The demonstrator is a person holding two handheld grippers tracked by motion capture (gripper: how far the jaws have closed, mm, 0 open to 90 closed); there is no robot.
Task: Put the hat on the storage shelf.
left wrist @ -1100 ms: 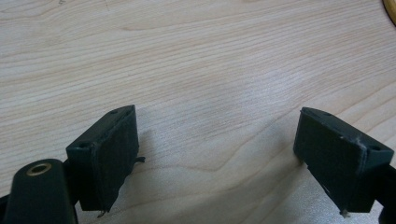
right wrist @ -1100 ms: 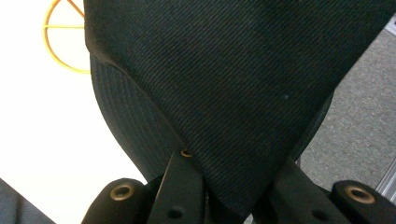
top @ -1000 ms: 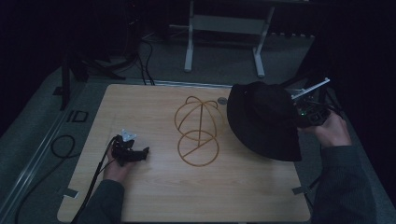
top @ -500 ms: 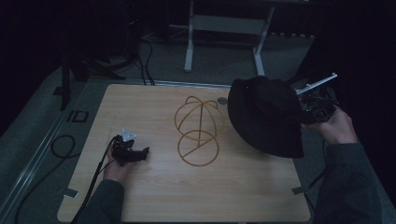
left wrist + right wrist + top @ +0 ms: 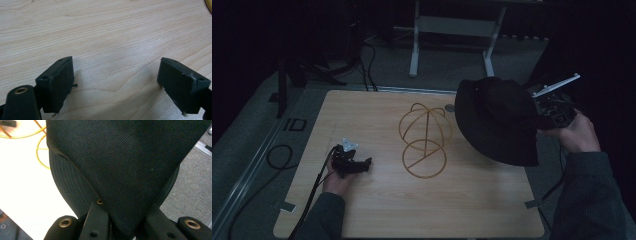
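Hat, high view: black bucket hat (image 5: pixel 499 120) hangs in the air over the table's (image 5: pixel 462 210) right edge, lifted clear of the wood, pinched by the right gripper (image 5: pixel 542 116) at its right side.
Stand, high view: gold wire hat stand (image 5: pixel 424 137) sits near the table's middle, its ring base flat and its dome toward the far side; it lies to the left of the hat, apart from it.
Key relation: the stand is left of the held hat, so I judge the likely move is a carry leftward and down over the dome; the right hand is the nearer one.
Left gripper, high view: left gripper (image 5: pixel 349 162) rests on the table at the left, well apart from stand and hat.
Left gripper view: jaws stand wide apart over bare wood grain (image 5: pixel 112 37), nothing between them, which the high view is too dark to show.
Right gripper view: jaws are clenched on a fold of the hat's fabric (image 5: pixel 125 170); a brass eyelet (image 5: pixel 99 201) shows right at the grip, and the stand's wires (image 5: pixel 40 145) appear beyond, upper left.
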